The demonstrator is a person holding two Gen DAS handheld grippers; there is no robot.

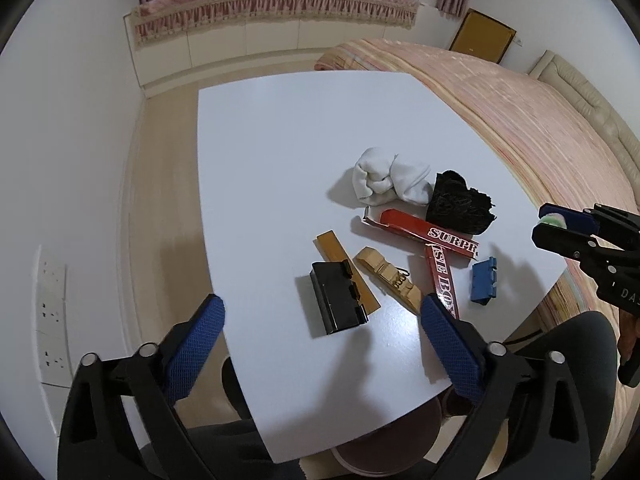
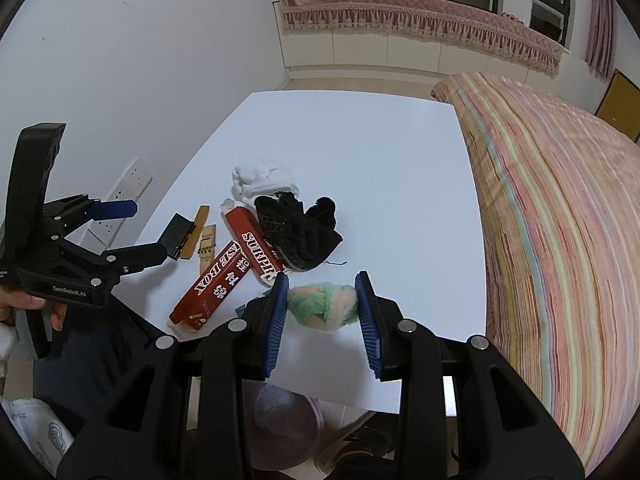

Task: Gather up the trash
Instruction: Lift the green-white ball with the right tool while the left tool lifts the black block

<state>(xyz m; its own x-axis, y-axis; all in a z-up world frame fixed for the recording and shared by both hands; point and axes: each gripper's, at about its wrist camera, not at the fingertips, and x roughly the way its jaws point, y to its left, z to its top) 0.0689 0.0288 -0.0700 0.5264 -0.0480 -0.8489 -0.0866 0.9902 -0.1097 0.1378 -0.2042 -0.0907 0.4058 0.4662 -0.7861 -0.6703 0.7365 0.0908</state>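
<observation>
On the white table [image 1: 280, 152] lie a white sock [image 1: 388, 178], a black lace cloth [image 1: 460, 202], two red "SURPRISE BOX" cartons [image 1: 424, 232], a black clip-like block [image 1: 338, 302], a wooden strip [image 1: 340, 268], a wooden clip [image 1: 390, 276] and a small blue piece [image 1: 484, 280]. My left gripper [image 1: 322, 316] is open above the black block. My right gripper [image 2: 322, 300] is shut on a fluffy green-and-pink ball [image 2: 322, 306] near the table's front edge; the right gripper also shows in the left wrist view [image 1: 560, 224].
A bed with a striped pink cover [image 2: 560, 240] runs along the table's right side. A wall with sockets [image 1: 50, 308] is on the left. A round bin [image 2: 280, 420] sits under the table's front edge. White cupboards [image 1: 260, 44] stand at the far wall.
</observation>
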